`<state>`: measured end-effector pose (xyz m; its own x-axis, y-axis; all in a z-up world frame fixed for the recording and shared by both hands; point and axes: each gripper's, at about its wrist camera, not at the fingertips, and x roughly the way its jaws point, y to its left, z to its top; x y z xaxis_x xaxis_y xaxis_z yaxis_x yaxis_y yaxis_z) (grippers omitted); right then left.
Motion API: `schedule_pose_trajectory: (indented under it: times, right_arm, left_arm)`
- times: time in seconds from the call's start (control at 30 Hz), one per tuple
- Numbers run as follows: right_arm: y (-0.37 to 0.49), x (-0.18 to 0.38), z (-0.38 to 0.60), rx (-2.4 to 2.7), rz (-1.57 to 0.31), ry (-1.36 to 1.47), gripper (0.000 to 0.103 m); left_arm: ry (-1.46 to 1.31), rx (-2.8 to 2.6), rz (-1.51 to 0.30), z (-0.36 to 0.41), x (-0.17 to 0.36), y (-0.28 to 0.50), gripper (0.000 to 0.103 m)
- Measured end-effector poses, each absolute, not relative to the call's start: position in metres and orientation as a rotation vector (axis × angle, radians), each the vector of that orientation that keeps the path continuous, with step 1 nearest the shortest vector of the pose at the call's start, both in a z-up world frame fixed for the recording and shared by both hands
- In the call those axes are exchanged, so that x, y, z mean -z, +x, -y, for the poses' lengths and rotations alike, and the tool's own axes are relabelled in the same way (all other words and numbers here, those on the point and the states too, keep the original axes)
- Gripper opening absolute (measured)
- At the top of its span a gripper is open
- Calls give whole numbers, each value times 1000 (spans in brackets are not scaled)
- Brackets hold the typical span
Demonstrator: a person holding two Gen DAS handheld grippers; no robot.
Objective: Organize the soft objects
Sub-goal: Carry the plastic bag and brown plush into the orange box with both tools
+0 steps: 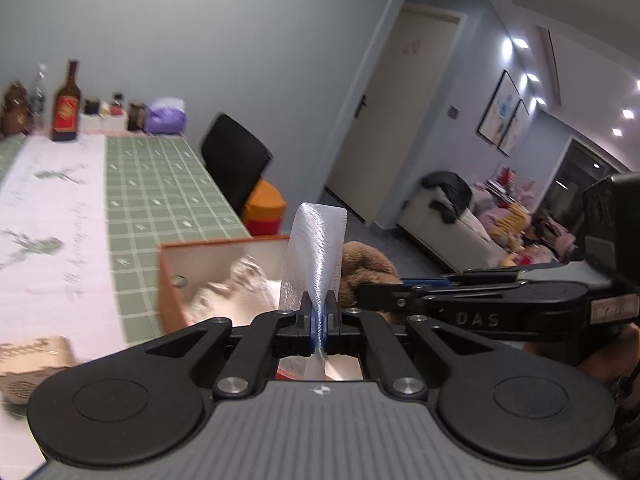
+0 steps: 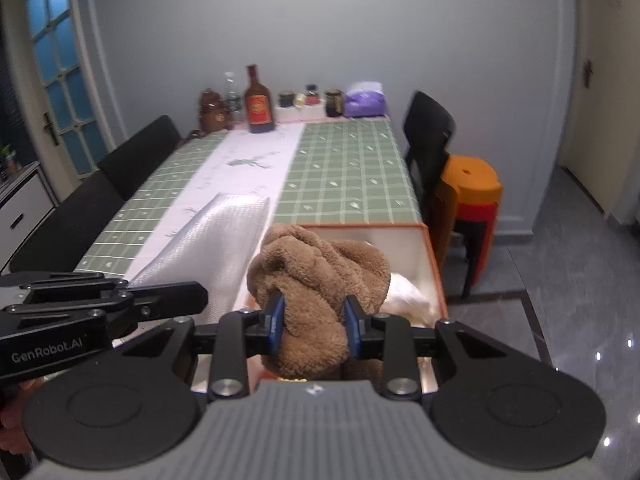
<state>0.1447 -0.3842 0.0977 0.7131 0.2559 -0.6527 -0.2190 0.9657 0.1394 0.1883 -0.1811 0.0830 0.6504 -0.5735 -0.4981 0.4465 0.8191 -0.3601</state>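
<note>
My left gripper (image 1: 319,314) is shut on a strip of white mesh fabric (image 1: 316,256) that stands up between its blue pads. The same white mesh fabric (image 2: 208,244) shows wide and pale in the right wrist view, left of the brown fluffy cloth. My right gripper (image 2: 314,320) is shut on a bunched brown fluffy cloth (image 2: 320,276), which it holds just over the near end of an orange box (image 2: 434,264). The orange box (image 1: 170,276) has white walls and a pale crumpled cloth (image 1: 236,288) inside. The brown cloth (image 1: 364,268) and the right gripper (image 1: 362,292) appear at the right of the left wrist view.
The box sits at the near right corner of a table with a green checked cloth (image 2: 344,168) and a white runner. Bottles and jars (image 2: 260,104) line the far end. Black chairs (image 2: 428,136) and stacked orange and red stools (image 2: 472,196) stand to the right. A cardboard box (image 1: 32,364) lies near left.
</note>
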Motion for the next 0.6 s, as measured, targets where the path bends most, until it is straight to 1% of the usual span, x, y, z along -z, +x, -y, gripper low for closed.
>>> schedule_pose_trajectory:
  times: [0.13,0.27,0.47,0.6]
  right_arm:
    - [160,-71,405,-217,-791,106,30]
    - [180,-40,412,-191,-864,135,30]
    - [205,-3,414,-161,-933,137,31]
    - [210,10,415,-160,-956,137,33]
  left_arm:
    - [-208,559,-731,204,-54,215,3]
    - [-178,529,-828,210,-26,232,3]
    - [-111,505,-899,221,-1,233,3]
    - [-55,494,-942,230,13,232,3]
